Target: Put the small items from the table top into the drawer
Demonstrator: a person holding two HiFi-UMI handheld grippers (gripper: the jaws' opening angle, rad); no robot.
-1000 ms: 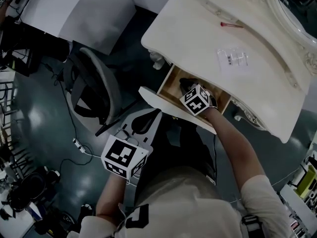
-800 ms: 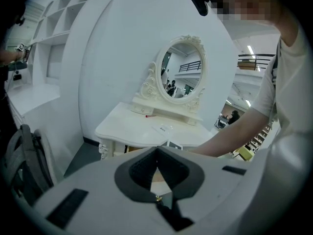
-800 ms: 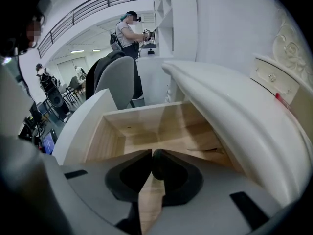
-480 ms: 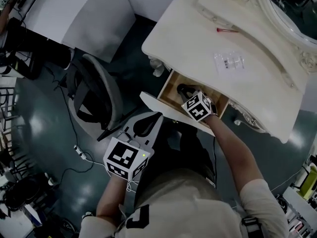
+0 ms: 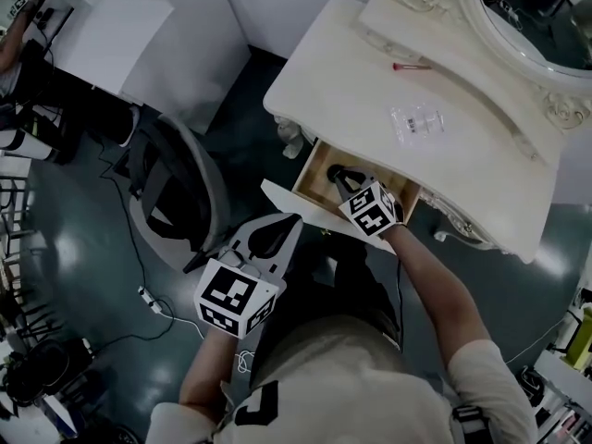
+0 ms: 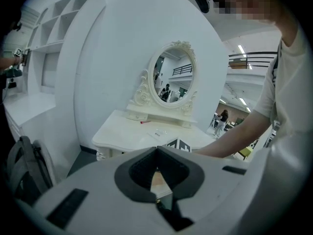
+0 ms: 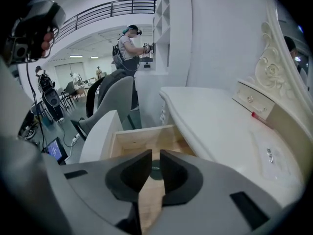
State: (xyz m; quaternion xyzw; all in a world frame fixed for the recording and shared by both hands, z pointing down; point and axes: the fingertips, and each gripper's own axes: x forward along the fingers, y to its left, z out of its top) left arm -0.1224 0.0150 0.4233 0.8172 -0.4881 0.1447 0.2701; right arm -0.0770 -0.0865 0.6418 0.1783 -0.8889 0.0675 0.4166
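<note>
Lifting back from the open drawer point(image 5: 313, 166), the right gripper point(image 7: 155, 156) now sits higher and closer to the drawer's white front panel than a second ago, when it reached deeper inside. Its jaws are all but together, with only a thin slit between the tips, and they pinch nothing. The left gripper point(image 6: 156, 150) has barely shifted. It hangs low in front of the person's body, tips meeting, empty.

A grey chair point(image 5: 180, 188) stands on the dark floor just left of the drawer. The person's right forearm point(image 5: 435, 285) reaches across the drawer front. In the head view, the marker cube point(image 5: 373, 209) on the right gripper covers part of the drawer's inside. An ornate oval mirror point(image 5: 527, 17) rises at the back of the white dressing table point(image 5: 342, 72). In the right gripper view, another person point(image 7: 128, 50) stands far off beside white shelving.

The drawer is pale wood inside and is pulled out from under the table top. In the right gripper view, a small dark round item point(image 7: 155, 171) lies on the drawer floor just beyond the jaw tips, not clamped. Two things are still on the table top. A clear plastic packet point(image 5: 416, 121) lies near its middle. A thin red stick point(image 5: 410, 66) lies further back, near the mirror's base.
</note>
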